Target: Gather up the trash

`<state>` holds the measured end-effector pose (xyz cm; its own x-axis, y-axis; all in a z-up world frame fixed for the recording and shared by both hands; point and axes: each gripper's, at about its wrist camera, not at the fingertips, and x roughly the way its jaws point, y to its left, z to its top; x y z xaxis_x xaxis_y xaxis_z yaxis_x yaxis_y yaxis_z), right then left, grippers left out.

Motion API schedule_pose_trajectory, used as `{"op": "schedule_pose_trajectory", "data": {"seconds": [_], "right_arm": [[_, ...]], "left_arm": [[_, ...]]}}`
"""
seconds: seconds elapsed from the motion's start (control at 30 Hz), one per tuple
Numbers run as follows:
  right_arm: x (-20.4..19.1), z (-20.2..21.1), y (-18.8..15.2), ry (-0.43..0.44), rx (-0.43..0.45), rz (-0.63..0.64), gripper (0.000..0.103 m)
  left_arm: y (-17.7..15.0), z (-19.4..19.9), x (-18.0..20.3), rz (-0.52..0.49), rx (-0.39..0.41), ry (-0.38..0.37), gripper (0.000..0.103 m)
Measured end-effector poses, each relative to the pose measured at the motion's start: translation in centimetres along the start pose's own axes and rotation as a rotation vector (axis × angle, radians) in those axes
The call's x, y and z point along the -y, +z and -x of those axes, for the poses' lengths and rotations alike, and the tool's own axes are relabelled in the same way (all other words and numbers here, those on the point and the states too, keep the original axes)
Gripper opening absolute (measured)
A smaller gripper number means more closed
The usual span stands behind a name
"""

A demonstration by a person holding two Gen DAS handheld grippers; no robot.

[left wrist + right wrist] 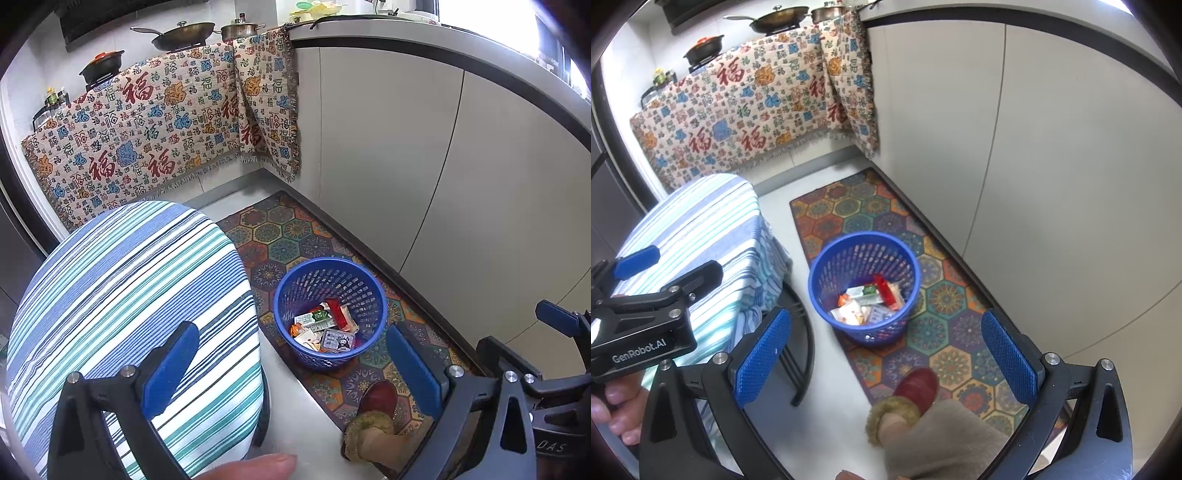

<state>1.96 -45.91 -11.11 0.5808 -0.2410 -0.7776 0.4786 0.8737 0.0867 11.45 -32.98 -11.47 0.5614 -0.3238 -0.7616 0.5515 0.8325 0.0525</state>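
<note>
Left gripper: both blue-padded fingers stand wide apart with nothing between them. Right gripper: fingers likewise spread apart and empty.

Ahead of and below both grippers stands the round blue perforated plastic waste basket. It rests upright on the multicoloured hexagon-patterned floor mat, near the mat's left edge. The crumpled snack wrappers and packets lie in a heap at the basket's bottom. In each wrist view the basket appears in the gap between the two fingers, beyond their tips and well below them.

View differences:
- The left wrist view shows the right gripper's body at its lower right edge, and part of a fingertip at the bottom edge.
- The right wrist view shows the left gripper's black body at its left edge, lettered "GenRobot.AI", with the person's left hand gripping it.
- The right wrist view shows the dark metal legs under the round table with a blue, teal and white striped cloth; the left wrist view shows chiefly its top.

A red slipper with a fuzzy cuff stands on the mat's near end.
</note>
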Motion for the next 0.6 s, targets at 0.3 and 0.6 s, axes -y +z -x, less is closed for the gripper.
{"op": "schedule_pose_trajectory", "data": {"seconds": [0.3, 0.6], "right_arm": [[0.00, -0.14, -0.19, -0.004, -0.003, -0.004, 0.103], [-0.03, -0.40, -0.36, -0.012, -0.007, -0.004, 0.103]], "left_arm": [[0.08, -0.11, -0.04, -0.001, -0.003, -0.003, 0.103], [-0.15, -0.49, 0.08, -0.006, -0.004, -0.007, 0.103]]}}
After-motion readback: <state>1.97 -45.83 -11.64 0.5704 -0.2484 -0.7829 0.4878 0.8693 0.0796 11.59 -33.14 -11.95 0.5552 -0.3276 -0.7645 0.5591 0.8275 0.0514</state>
